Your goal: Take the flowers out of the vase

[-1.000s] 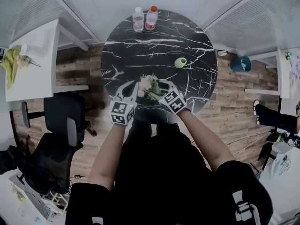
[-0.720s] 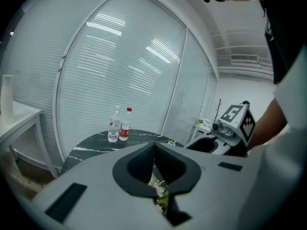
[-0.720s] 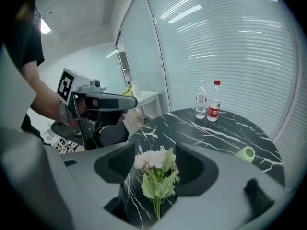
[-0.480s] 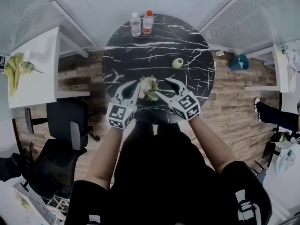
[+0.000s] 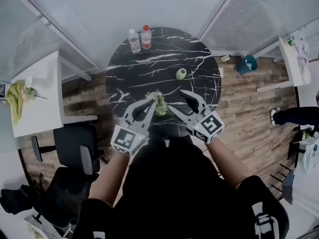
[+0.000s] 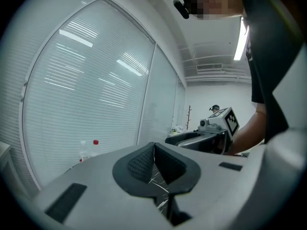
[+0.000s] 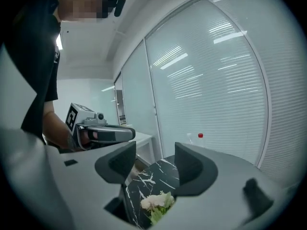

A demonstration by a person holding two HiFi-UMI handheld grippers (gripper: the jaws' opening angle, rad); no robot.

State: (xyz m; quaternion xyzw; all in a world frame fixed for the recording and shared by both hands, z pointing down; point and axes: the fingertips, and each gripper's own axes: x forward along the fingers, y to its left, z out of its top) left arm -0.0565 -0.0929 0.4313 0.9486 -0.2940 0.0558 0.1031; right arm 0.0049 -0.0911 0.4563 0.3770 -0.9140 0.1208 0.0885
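Reading fingers first: right gripper [image 7: 154, 163] jaws wide apart, empty; left gripper [image 6: 153, 150] jaws pressed together on nothing. Right was on the flowers [image 5: 159, 105] a second ago, now backed off beside them. Flowers lie on the table [image 5: 149, 59] between both grippers, green vase [image 5: 181, 73] well beyond them. Extraction looks done.

Head view: steeply down from high above on the marble table [image 5: 149, 68], mid frame. Both gripper views: low, close along own jaws, toward the window blinds [image 6: 86, 80]. Shared by all: two bottles [image 5: 145, 37].
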